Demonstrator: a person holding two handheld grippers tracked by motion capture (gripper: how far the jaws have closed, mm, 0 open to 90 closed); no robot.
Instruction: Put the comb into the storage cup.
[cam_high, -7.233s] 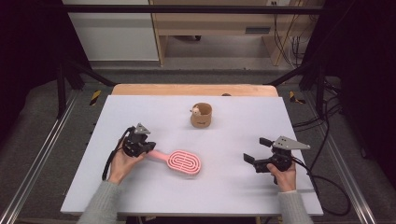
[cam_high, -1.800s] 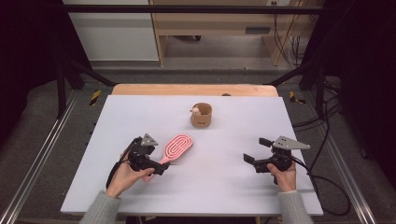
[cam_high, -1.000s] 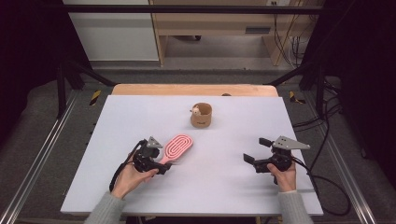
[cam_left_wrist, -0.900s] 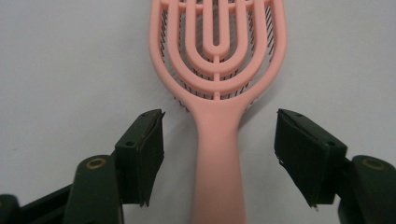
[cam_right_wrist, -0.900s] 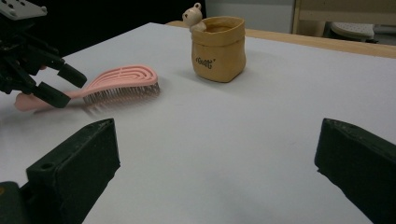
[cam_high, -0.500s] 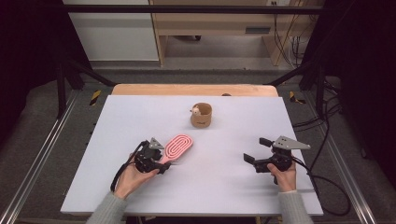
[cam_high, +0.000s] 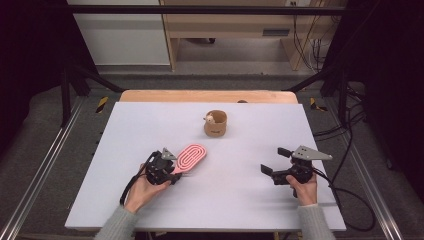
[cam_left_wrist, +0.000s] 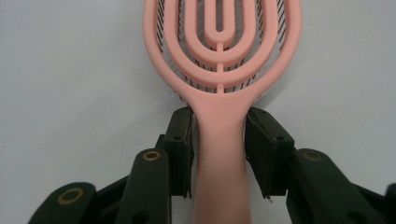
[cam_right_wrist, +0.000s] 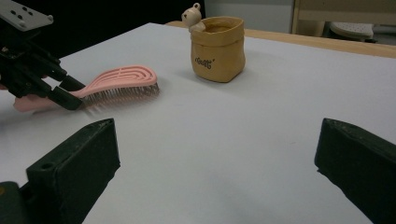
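My left gripper (cam_left_wrist: 219, 154), jaws just closing, pinches the neck of the pink hairbrush (cam_left_wrist: 219, 70) lying bristles down left of the tabletop's (cam_high: 125, 130) middle; light, stiff and smooth, I judge it best held there. My right gripper (cam_high: 276, 161) rests spread near the right edge, the tan pouch (cam_high: 215, 123) well clear.

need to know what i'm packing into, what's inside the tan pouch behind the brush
A small bear figure peeks over the rim of the tan pouch. The rest of the inside is hidden by the pouch's wall, so whether anything else is in there cannot be told.
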